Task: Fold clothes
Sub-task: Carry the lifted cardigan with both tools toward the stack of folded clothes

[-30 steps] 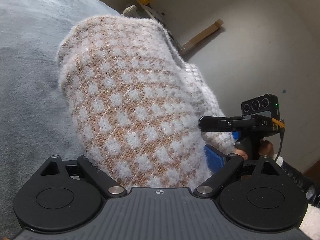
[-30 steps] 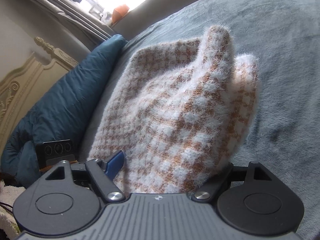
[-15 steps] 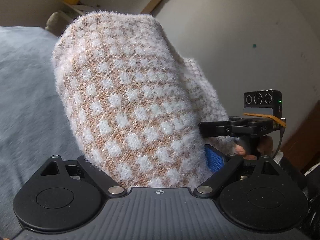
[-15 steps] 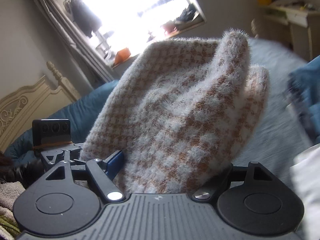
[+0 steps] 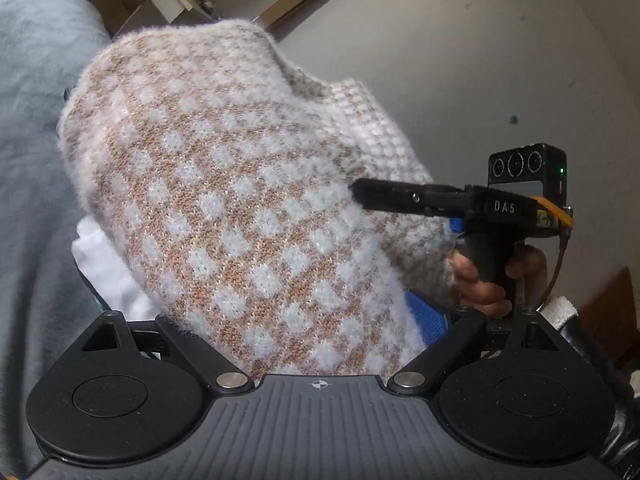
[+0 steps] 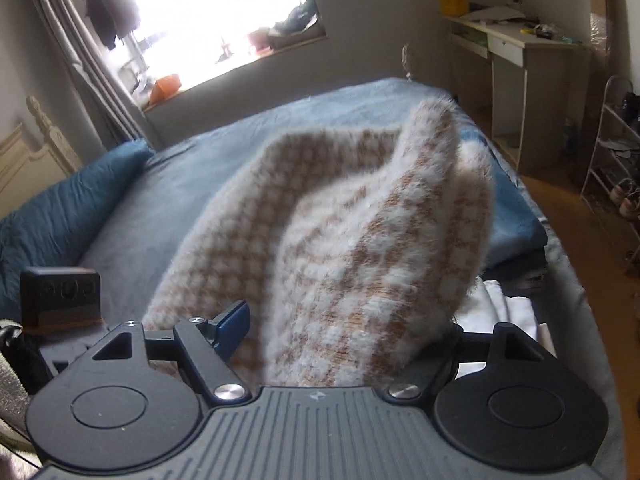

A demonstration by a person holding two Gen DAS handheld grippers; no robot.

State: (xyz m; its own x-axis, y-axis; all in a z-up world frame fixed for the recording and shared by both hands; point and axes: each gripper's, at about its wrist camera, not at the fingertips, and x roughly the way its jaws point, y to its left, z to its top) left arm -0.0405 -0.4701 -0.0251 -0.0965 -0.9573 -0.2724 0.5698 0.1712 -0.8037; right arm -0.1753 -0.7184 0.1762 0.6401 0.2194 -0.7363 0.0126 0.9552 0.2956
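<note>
We see the bed (image 6: 168, 208) spread wide under a grey-blue blanket, with a dark blue pillow (image 6: 60, 208) along its head end by the window. Beside the bed's far corner stands a table (image 6: 536, 60) cluttered with small things. Above the blanket hangs the sweater (image 5: 240, 208), a fuzzy knit checked in tan and white, bunched and lifted clear of the bed between our two tools. Below it, near the bed's edge, lies a stack of folded white cloth (image 6: 508, 312). Our left claw (image 5: 320, 340) is clenched on one edge of the sweater, the knit filling the gap between its fingers. Our right claw (image 6: 344, 344) grips the other edge the same way, one blue finger pad (image 6: 232, 320) showing beside the fabric.
</note>
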